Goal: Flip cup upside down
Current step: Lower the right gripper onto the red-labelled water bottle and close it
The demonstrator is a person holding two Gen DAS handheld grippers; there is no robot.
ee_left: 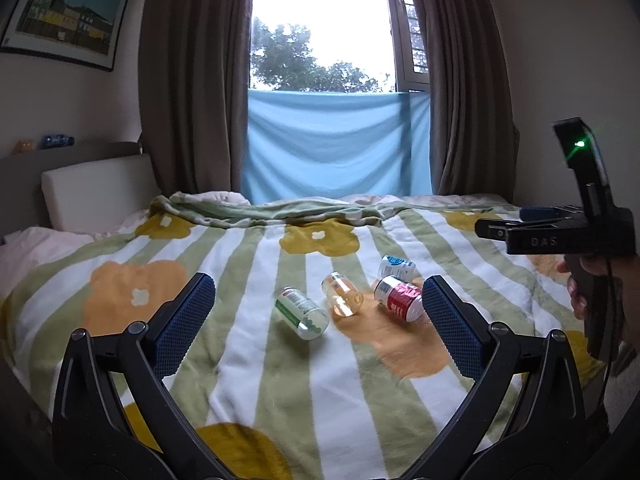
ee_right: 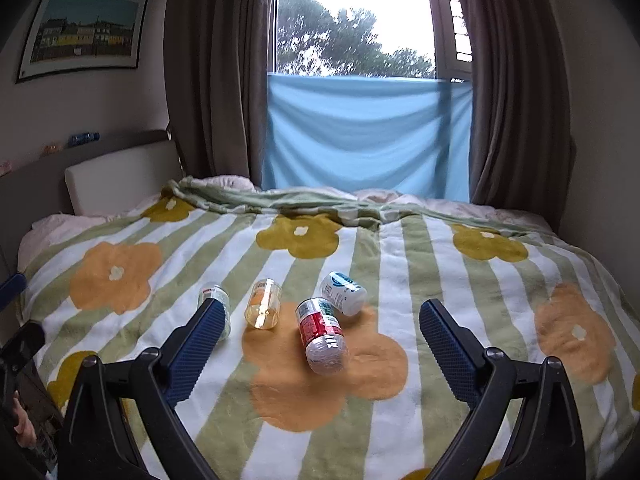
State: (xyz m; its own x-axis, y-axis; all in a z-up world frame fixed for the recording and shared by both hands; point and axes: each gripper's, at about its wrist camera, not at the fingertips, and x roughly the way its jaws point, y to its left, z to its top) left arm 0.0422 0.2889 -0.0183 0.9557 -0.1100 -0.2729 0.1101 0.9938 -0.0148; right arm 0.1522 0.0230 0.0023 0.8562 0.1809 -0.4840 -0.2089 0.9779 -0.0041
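Observation:
Several small clear plastic cups lie on their sides on the flowered striped blanket (ee_left: 256,360). A green-labelled cup (ee_left: 302,312) lies at the left, then an orange-tinted cup (ee_left: 342,295), a red-labelled cup (ee_left: 400,298) and a white-and-blue cup (ee_left: 396,268) behind it. My left gripper (ee_left: 319,282) is open above the blanket, short of the cups, holding nothing. My right gripper (ee_right: 323,306) is also open and empty, hovering over the red-labelled cup (ee_right: 322,334). Its left finger (ee_right: 200,344) hides part of the green-labelled cup (ee_right: 218,296). The orange-tinted cup (ee_right: 263,304) and white-and-blue cup (ee_right: 344,292) lie beyond.
The blanket (ee_right: 440,264) covers a bed, bunched into a ridge (ee_left: 280,210) at the far side. A white pillow (ee_left: 96,190) leans at the headboard on the left. Brown curtains (ee_left: 192,80) and a blue cloth (ee_left: 336,144) hang at the window. A hand (ee_left: 580,300) holds the right gripper's housing (ee_left: 568,236).

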